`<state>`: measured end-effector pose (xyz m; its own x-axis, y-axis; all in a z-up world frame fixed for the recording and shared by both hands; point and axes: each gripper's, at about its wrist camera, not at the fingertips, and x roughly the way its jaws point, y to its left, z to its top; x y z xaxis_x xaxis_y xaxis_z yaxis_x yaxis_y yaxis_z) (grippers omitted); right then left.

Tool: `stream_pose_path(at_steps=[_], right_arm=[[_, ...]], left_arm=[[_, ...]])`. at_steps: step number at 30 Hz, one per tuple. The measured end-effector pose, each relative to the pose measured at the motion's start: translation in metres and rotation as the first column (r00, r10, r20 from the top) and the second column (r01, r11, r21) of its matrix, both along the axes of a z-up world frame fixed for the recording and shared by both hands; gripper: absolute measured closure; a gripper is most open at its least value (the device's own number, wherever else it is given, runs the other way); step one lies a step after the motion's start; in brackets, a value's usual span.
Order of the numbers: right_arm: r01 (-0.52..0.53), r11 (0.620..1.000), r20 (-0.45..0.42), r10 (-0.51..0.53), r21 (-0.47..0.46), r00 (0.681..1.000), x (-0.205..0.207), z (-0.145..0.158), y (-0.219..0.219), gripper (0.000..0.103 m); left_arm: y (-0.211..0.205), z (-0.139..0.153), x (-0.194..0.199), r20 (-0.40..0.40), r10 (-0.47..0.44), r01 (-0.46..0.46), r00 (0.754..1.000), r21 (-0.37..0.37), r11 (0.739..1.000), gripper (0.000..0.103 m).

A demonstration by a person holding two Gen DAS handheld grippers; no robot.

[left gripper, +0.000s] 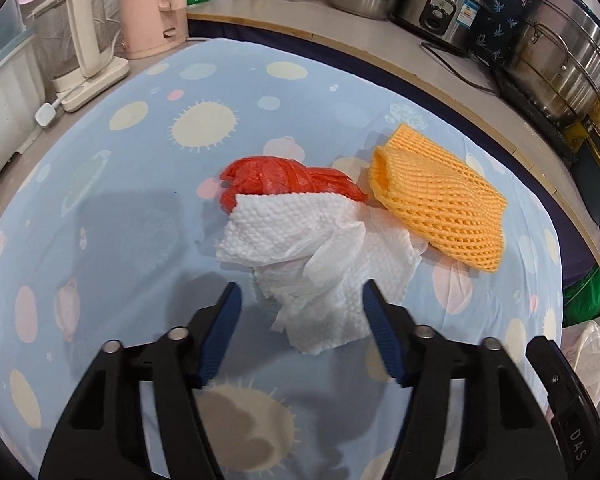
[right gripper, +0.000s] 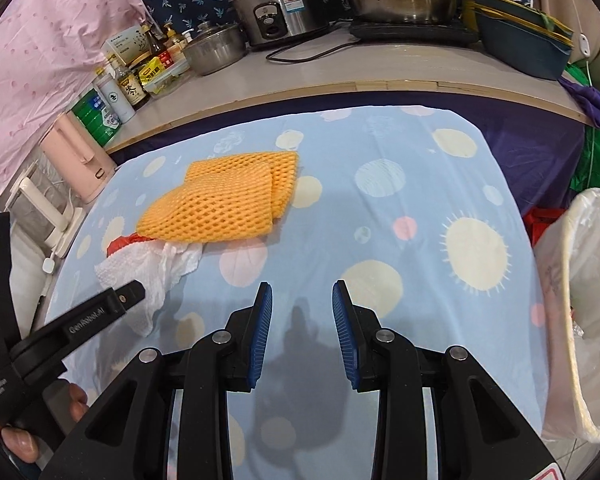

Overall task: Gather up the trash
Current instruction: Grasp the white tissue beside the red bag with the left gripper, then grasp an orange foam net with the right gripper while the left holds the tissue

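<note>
A crumpled white paper towel lies on the blue patterned tablecloth, with a red plastic bag behind it and an orange foam fruit net to its right. My left gripper is open, its blue pads on either side of the towel's near edge. In the right wrist view my right gripper is open and empty over bare cloth, right of the towel and near the net. The left gripper's body shows at the left there.
A bin lined with a white bag stands off the table's right edge. Behind the table a counter holds steel pots, a rice cooker, bottles and a pink kettle.
</note>
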<state>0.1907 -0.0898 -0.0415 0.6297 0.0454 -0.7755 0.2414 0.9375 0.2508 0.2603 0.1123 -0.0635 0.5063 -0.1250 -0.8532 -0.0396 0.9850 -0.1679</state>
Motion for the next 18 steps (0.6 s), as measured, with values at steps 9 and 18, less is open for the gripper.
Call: stream_pose_path(at_steps=[9, 18], right_arm=[[-0.039, 0.999, 0.011, 0.039, 0.023, 0.999, 0.030, 0.000, 0.013, 0.072], [-0.088, 0.996, 0.029, 0.087, 0.023, 0.996, 0.066, -0.001, 0.035, 0.055]], left_arm=[[0.005, -0.003, -0.005, -0.011, -0.035, 0.035, 0.999, -0.024, 0.999, 0.098], [0.023, -0.003, -0.016, -0.024, -0.013, 0.012, 1.000, -0.049, 0.999, 0.099]])
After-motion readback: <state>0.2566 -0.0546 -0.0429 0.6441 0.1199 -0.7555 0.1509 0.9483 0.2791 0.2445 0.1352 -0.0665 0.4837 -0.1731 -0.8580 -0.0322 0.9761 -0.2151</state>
